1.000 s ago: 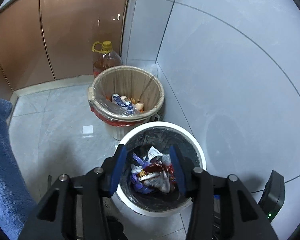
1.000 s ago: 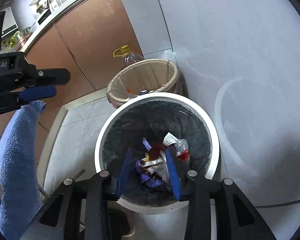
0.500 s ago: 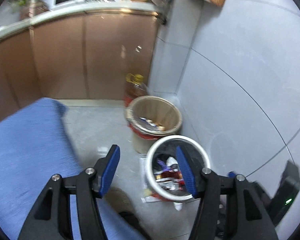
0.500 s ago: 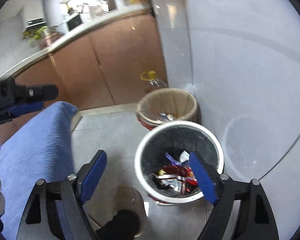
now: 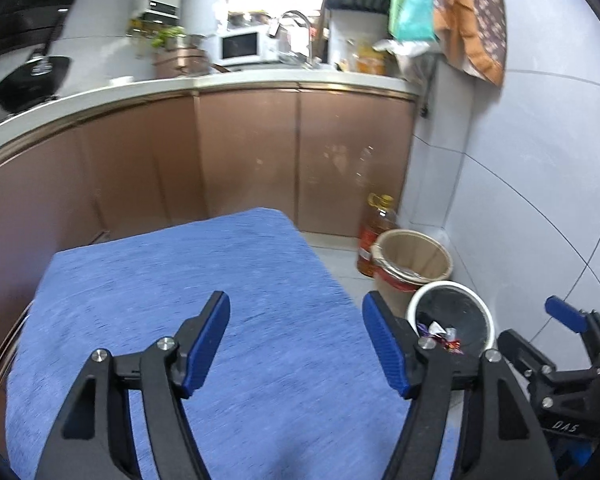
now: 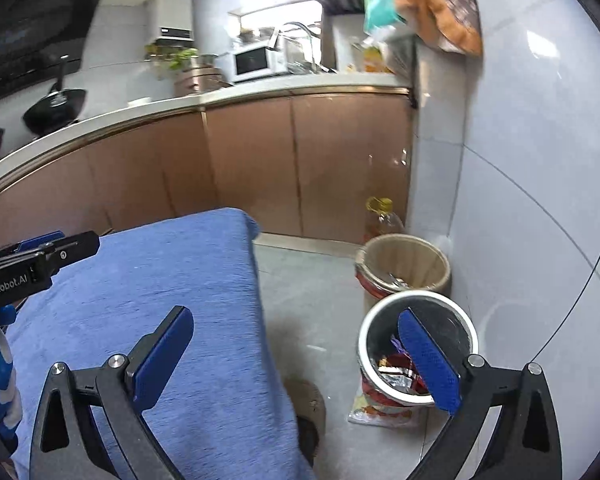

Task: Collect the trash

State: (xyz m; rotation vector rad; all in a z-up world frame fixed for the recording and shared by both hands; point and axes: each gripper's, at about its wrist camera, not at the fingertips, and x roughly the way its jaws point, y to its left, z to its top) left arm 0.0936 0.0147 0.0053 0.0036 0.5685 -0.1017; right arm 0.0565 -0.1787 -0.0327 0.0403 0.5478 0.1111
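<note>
A second ago both my hand-held grippers were down in the white bin [image 6: 416,356] among the wrappers [image 6: 396,372]. Now my left hand-held gripper [image 5: 296,344] and right hand-held gripper [image 6: 296,356] hang above the blue cloth [image 5: 220,280], jaws just opened wide, empty; the wrappers lie in the bin.

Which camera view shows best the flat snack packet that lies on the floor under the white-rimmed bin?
The right wrist view. There the flat orange snack packet shows on the grey floor tiles beneath the white-rimmed bin with a black liner. In the left wrist view the bin appears, but the left gripper's finger hides the floor at its base, so no packet shows.
</note>
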